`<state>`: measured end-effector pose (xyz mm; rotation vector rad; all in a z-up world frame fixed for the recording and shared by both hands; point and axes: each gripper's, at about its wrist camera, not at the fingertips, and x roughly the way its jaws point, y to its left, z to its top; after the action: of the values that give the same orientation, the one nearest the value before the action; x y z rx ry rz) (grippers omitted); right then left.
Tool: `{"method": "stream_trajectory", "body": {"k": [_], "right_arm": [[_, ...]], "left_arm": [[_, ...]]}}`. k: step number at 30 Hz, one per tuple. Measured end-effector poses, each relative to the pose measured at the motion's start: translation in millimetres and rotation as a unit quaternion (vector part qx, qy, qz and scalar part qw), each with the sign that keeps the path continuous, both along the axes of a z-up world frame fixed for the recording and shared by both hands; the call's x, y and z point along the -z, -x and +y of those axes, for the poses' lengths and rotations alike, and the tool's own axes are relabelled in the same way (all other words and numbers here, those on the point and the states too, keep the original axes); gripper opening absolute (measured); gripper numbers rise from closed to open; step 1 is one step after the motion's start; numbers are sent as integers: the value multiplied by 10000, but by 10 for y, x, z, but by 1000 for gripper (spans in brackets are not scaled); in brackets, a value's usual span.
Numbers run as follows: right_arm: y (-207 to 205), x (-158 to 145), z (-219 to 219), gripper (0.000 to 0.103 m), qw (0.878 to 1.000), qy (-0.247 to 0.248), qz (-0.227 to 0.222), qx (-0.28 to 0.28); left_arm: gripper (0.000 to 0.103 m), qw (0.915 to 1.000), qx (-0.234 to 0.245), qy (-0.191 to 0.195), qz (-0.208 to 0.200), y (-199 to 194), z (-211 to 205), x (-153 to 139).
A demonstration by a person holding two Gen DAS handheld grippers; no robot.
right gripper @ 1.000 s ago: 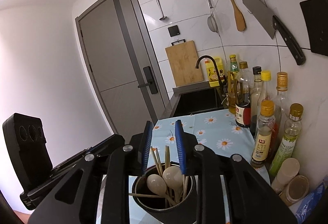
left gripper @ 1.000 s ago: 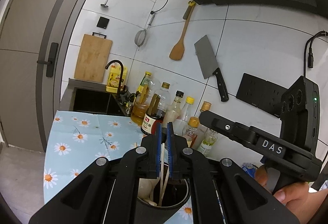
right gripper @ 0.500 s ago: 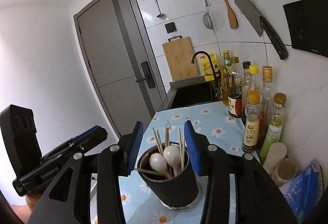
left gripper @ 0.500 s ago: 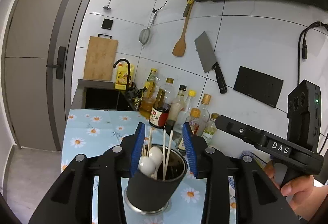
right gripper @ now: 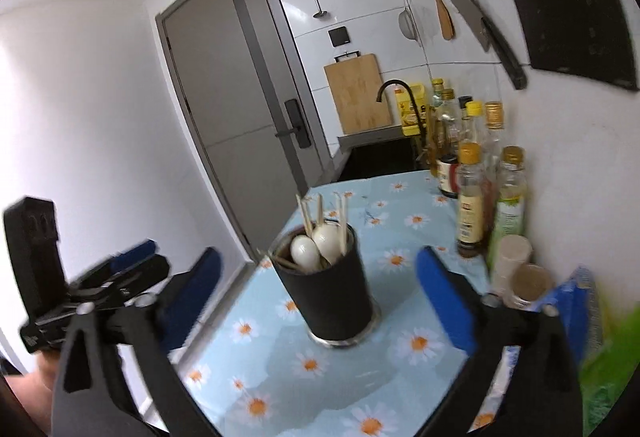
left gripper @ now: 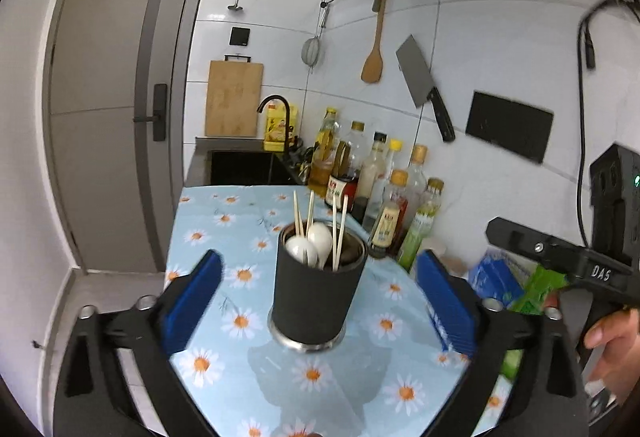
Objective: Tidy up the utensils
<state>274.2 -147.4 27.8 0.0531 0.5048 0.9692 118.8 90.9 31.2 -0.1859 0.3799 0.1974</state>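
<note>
A black utensil holder [left gripper: 314, 297] [right gripper: 332, 297] stands upright on the daisy tablecloth [left gripper: 224, 237]. Two white spoons [left gripper: 310, 243] [right gripper: 316, 245] and several wooden chopsticks [left gripper: 338, 229] [right gripper: 320, 213] stick out of it. My left gripper [left gripper: 319, 263] faces it, its jaws opening wide. Its blue pads [left gripper: 196, 301] stay clear of the holder on both sides. My right gripper [right gripper: 318, 259] does the same from the other side; its blue pads [right gripper: 444, 301] touch nothing. Each view shows the other gripper at its edge, held in a hand [left gripper: 608, 337].
Several oil and sauce bottles [left gripper: 384, 197] [right gripper: 476, 189] line the tiled wall. Jars [right gripper: 528, 281] and blue and green bags [left gripper: 504, 285] sit at the right. Behind are a sink [left gripper: 244, 167], a cutting board [left gripper: 234, 103], a hanging spatula and a cleaver [left gripper: 424, 85]. The table edge and a door [left gripper: 116, 117] are on the left.
Both grippers drew back from the holder, which now shows whole and smaller. Both pairs of jaws spread from nearly shut over the utensils to wide apart.
</note>
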Motion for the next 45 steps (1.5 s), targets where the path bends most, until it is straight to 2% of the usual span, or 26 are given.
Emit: {"method": "stream_trajectory", "body": {"k": [2, 9, 12, 18, 23, 25, 30, 35, 39, 42, 45], "right_arm": [[92, 23, -97, 98, 9999, 128, -112, -20], [391, 161, -410, 98, 9983, 464, -339, -127], [458, 249, -522, 98, 9981, 546, -263, -113], [527, 387, -681, 98, 9978, 648, -74, -129], [609, 506, -753, 98, 9973, 687, 117, -222], [658, 551, -749, 98, 9969, 750, 58, -247], [711, 641, -752, 98, 9963, 811, 113, -272], [708, 663, -765, 98, 9960, 843, 136, -268], [709, 691, -776, 98, 9954, 904, 139, -274], [697, 718, -787, 98, 9952, 916, 202, -263], [668, 732, -792, 98, 9951, 939, 218, -213]], "left_arm": [[96, 9998, -126, -120, 137, 57, -109, 32], [96, 9981, -357, -67, 488, 320, -541, 237], [96, 9986, -262, 119, 435, 432, -668, 312], [96, 9978, -387, 78, 524, 545, -883, 388], [96, 9978, -266, 3, 606, 593, -1010, 453], [96, 9970, -286, -61, 711, 608, -1039, 503], [96, 9958, -310, 70, 858, 648, -1003, 596], [96, 9954, -357, -23, 884, 686, -1023, 616], [96, 9953, -403, 53, 883, 702, -1016, 647], [96, 9943, -435, -98, 968, 679, -1039, 673], [96, 9942, -392, -89, 994, 673, -1045, 685]]}}
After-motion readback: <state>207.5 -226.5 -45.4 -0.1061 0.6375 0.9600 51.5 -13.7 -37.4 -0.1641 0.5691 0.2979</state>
